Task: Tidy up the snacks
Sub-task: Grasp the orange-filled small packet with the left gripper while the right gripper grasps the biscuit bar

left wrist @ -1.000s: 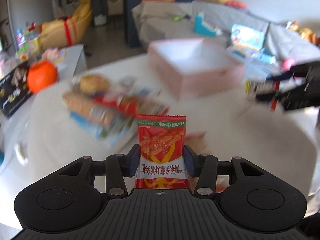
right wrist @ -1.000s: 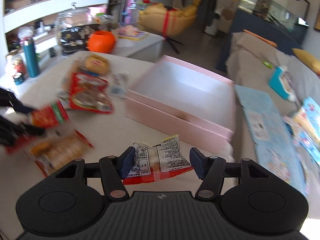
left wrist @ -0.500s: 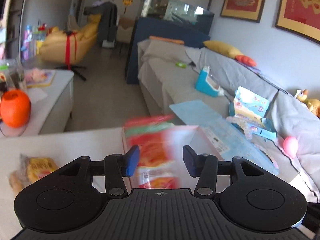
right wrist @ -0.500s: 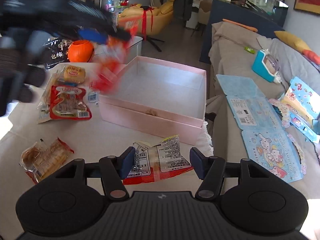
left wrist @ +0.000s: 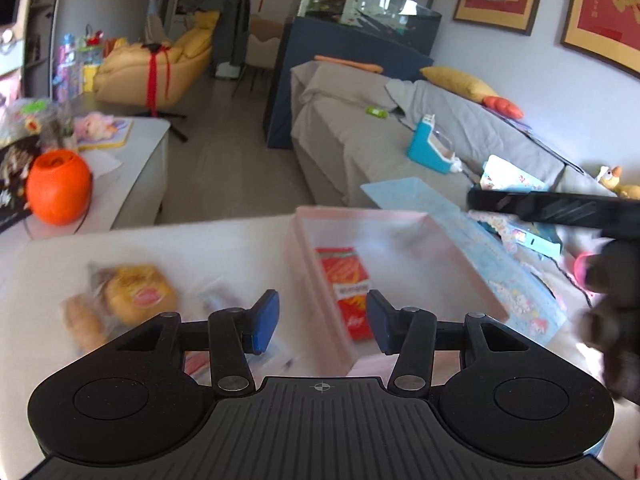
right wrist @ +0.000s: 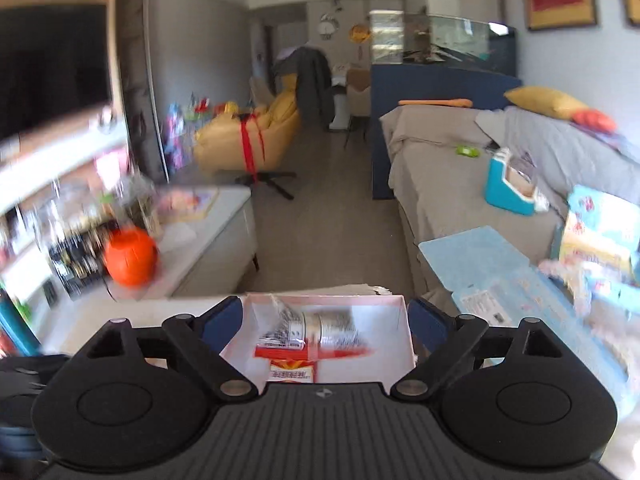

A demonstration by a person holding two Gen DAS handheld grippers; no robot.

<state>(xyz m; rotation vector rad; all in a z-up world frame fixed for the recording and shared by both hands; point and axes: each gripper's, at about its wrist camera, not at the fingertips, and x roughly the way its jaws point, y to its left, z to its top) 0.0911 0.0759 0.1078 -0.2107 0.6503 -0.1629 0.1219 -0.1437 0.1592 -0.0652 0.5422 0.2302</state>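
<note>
A pink box (left wrist: 301, 248) stands open on the white table, and a red snack packet (left wrist: 344, 284) lies flat inside it. My left gripper (left wrist: 322, 324) hovers over the box's near left wall, open with nothing between its blue pads. My right gripper (right wrist: 324, 320) is above the same box (right wrist: 405, 332) and its jaws are opening wide. A silver-and-red snack packet (right wrist: 312, 330) is loose below them, blurred, over the red packet (right wrist: 291, 373); the pads do not touch it. In the left wrist view one of my right gripper's fingers (left wrist: 540, 205) reaches in from the right.
Bagged buns (left wrist: 132, 294) lie on the table left of the box. An orange ball (left wrist: 58, 188) sits on a low white cabinet (left wrist: 148, 152) beyond. A blue printed sheet (left wrist: 516, 280) and toys cover the grey sofa (left wrist: 360, 136) right of the box.
My left gripper let go of the red packet, which now lies in the box. My right gripper rose over the box and opened, releasing its silver-and-red packet.
</note>
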